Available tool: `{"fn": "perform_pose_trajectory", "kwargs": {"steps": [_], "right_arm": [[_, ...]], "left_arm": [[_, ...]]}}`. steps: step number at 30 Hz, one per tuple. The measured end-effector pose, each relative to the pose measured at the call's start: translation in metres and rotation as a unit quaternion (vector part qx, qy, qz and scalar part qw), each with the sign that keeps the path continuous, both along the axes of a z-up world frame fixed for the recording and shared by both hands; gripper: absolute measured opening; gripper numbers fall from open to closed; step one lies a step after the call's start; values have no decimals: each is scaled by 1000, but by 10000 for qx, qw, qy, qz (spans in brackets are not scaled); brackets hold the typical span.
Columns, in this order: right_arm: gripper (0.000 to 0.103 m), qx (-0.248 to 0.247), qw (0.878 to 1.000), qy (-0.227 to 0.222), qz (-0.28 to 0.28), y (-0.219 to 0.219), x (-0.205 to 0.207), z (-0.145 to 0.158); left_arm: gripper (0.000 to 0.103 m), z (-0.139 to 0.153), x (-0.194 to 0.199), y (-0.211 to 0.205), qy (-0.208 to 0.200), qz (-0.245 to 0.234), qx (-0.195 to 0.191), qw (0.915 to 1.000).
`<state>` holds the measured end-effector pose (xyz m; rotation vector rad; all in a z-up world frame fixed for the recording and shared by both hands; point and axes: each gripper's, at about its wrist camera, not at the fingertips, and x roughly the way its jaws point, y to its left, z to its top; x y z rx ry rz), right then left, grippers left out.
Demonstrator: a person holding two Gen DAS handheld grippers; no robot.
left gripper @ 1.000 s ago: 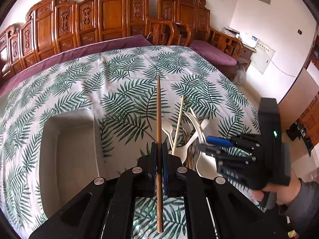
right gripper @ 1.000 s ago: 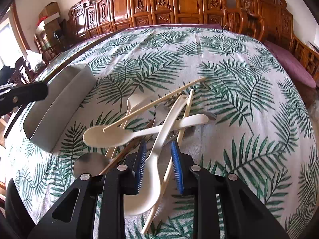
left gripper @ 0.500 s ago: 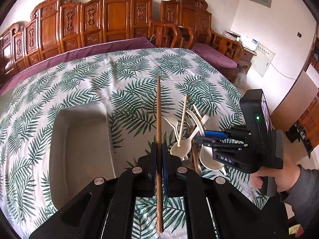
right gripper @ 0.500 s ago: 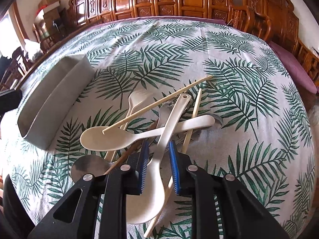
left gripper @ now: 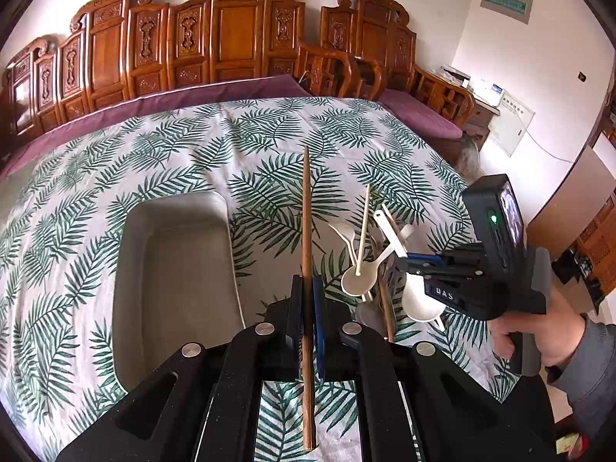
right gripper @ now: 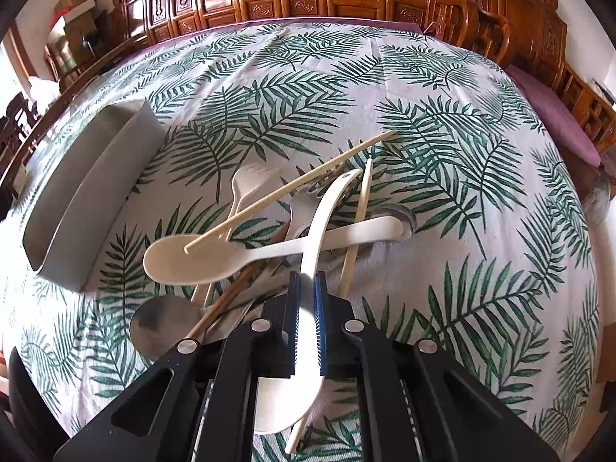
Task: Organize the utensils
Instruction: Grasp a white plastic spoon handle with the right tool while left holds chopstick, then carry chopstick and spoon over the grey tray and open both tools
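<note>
My left gripper (left gripper: 307,288) is shut on a brown wooden chopstick (left gripper: 306,211), held above the cloth just right of an empty grey tray (left gripper: 173,288). My right gripper (right gripper: 307,285) points down into a pile of utensils, its jaws closing with the blue pads pressing on the handle of a white plastic spoon (right gripper: 327,215). That spoon's bowl lies under the gripper body. The pile also holds a second white spoon (right gripper: 184,261), a pale chopstick (right gripper: 288,188), a white fork (right gripper: 246,181) and a metal spoon (right gripper: 161,323). The right gripper (left gripper: 408,261) also shows in the left wrist view.
The table wears a palm-leaf cloth (right gripper: 462,154). The grey tray (right gripper: 88,200) stands left of the pile. Carved wooden chairs (left gripper: 231,38) line the far side. A person's hand (left gripper: 539,331) holds the right gripper at the table's right edge.
The right gripper's jaws have closed in onto the white spoon's handle. The left gripper has drifted so that the tray sits nearer the middle of its view, chopstick still held.
</note>
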<state>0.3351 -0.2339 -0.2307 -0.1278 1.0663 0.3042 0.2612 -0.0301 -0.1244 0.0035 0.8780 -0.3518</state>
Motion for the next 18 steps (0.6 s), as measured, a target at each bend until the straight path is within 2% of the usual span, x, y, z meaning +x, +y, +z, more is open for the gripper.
{"fn": "perform_pose_trajectory", "kwargs": {"steps": [3,12,18], "right_arm": [[4,31,9999,-128,9,0,-6,10],[4,118,9974,-649,284,14,-18,63],[4,287,9935,-876,672,58,-20,92]], "left_arm": [[4,1,-1,5,-11,31,-13,10000],[4,10,3,37,-111,315,-28,9994],[4,7,9,70,-106,561,49,9984]]}}
